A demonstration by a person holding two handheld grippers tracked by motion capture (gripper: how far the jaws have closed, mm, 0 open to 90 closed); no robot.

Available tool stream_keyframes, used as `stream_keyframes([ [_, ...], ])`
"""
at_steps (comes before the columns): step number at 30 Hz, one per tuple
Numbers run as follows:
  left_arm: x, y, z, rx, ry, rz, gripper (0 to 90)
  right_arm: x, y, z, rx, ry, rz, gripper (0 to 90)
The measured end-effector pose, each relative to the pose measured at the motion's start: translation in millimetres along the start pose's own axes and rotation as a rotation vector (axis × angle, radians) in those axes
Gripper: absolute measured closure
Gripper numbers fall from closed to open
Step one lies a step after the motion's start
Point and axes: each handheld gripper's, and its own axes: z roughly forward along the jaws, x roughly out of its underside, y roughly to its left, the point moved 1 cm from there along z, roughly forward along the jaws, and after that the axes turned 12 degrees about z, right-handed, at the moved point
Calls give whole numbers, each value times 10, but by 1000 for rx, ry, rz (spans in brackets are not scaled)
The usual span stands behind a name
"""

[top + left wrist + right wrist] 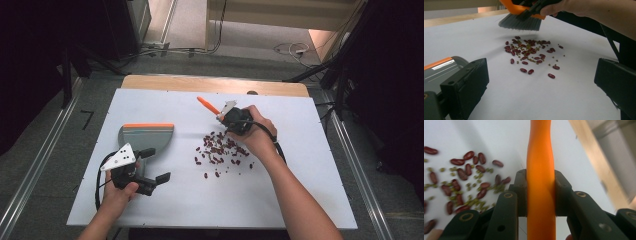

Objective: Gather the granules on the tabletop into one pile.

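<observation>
On the white worktop in the high view, a heap of beans lies just right of centre: dark red kidney-shaped ones mixed with small green ones, with a few strays at six o'clock of the heap. The right tongs sit at twelve o'clock of the beans, clamped tight on the orange handle of a brush, which sticks out towards ten o'clock. In the right gripper view the handle runs straight up between the two pads, which press on it from both sides, and the beans lie at nine o'clock of it. In the left gripper view the brush's grey bristles hang above the worktop at twelve o'clock of the beans, apart from them, with a shadow beneath. The left tongs rest at eight o'clock of the heap, well apart from it, jaws spread wide with nothing between them. A grey dustpan with an orange edge lies flat at nine o'clock of the beans, just beside the left tongs at their twelve o'clock; in the left gripper view its rim shows beside the left jaw, though whether they touch I cannot tell.
</observation>
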Motion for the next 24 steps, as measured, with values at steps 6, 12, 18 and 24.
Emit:
stream_keyframes([
  [6, 5, 14, -30, -4, -8, -4, 1, -105, 143, 198, -12, 29, -69, 687],
  [12, 7, 15, -21, -2, -6, -6, 1, -55, 321, 221, -48, 42, -159, 687],
  [18, 3, 9, -9, -3, -7, -5, 1, 30, 430, 109, -93, 38, -195, 687],
  [24, 5, 12, -11, -7, -3, -6, 2, 136, 528, -27, -139, 29, -230, 687],
])
